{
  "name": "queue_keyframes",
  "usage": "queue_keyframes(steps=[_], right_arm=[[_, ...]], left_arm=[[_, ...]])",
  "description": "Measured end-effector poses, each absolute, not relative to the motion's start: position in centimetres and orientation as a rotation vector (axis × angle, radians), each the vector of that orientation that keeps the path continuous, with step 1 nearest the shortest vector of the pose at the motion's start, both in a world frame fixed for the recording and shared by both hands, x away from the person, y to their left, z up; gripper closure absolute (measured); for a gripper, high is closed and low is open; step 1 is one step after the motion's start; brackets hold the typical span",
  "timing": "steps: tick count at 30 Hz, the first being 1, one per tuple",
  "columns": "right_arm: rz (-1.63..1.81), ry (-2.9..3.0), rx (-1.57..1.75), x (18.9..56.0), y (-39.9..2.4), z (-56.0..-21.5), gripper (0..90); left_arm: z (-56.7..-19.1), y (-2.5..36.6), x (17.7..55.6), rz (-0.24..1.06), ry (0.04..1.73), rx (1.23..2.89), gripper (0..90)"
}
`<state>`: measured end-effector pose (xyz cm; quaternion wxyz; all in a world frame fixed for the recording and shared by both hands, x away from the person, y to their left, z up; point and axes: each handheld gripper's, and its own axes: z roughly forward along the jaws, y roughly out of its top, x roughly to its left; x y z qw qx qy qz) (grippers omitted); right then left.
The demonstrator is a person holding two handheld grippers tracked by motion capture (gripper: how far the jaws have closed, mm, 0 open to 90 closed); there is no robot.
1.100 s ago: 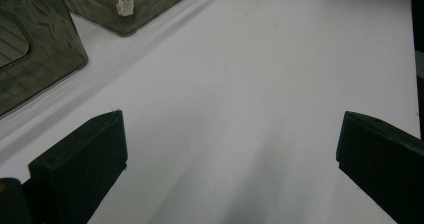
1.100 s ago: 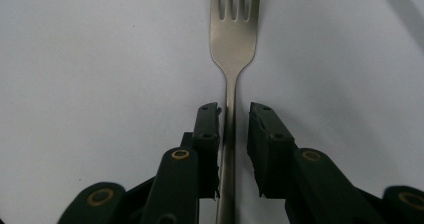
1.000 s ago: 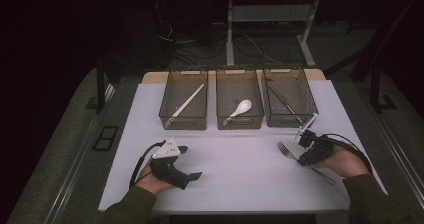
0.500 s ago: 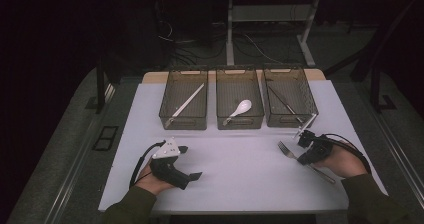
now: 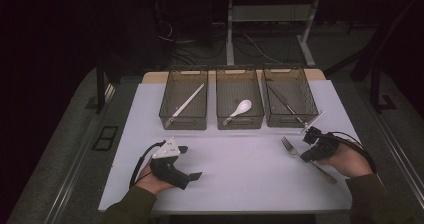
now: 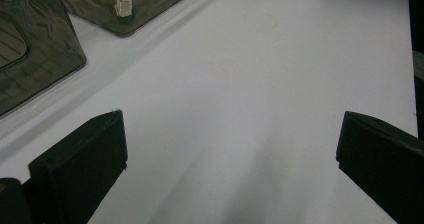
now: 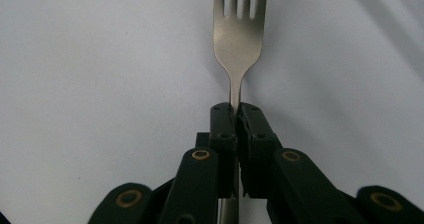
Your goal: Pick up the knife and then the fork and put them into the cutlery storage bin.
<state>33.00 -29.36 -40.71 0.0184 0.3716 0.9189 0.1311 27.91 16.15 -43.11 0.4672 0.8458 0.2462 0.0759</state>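
Three bins (image 5: 239, 115) are set in a row behind the fork (image 5: 291, 147), which lies at the table's (image 5: 240, 169) right

Dark room, light falls mostly on the white table (image 5: 240, 179) in the lower middle of the frame. Tan strip of tabletop (image 5: 150, 77) peeks out at the far edge. Grey floor (image 5: 65, 134) on both sides, darker toward the top. White desk legs (image 5: 230, 29) at top centre, with black cables (image 5: 250, 46) tangled on the floor around them. Black frame posts (image 5: 100, 84) at the left and at the right edge. Small dark floor panel (image 5: 105, 138) at left of the table. Metal rail (image 5: 400, 154) runs along the lower right.
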Motion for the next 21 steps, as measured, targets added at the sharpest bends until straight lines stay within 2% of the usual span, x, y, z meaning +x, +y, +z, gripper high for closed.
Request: queue_keyframes(steps=[11,21], right_arm=[[0.502,2.762,1.195,35.0,-30.1,-36.3,85.3],[0.572,2.661,1.307,41.2,-30.5,-31.6,85.3]], left_arm=[[-43.1,16.2,28.0,0.183,0.603,2.075,0.0],[-43.1,16.1,28.0,0.179,0.608,2.067,0.0]])
